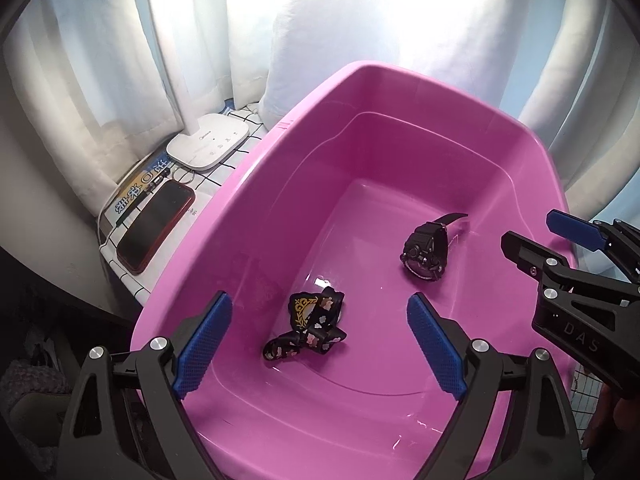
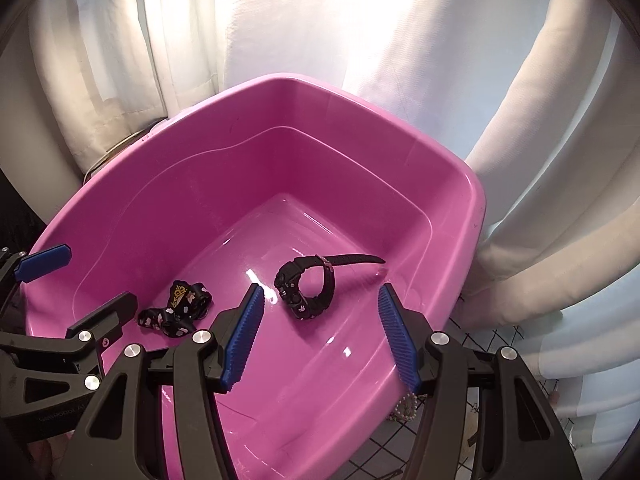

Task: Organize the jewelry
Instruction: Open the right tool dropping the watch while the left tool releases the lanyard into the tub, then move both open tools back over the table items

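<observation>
One pink tub [image 1: 532, 148]. Inside it, two pieces: one black wristwatch [image 1: 425, 254] toward the right and one black patterned ribbon band [image 1: 310, 326] nearer the left. Outside on the far left, one phone [image 1: 156, 226] and one white lamp base [image 1: 208, 146]. Possibly one beaded piece [image 2: 406, 404] at the near right rim.

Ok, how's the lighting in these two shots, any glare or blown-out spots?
Left wrist view: the backlit curtain is blown out white, and fisheye bends the pink tub. Right wrist view: the curtain glares too, and bright highlights streak the tub floor beside the black watch.
</observation>
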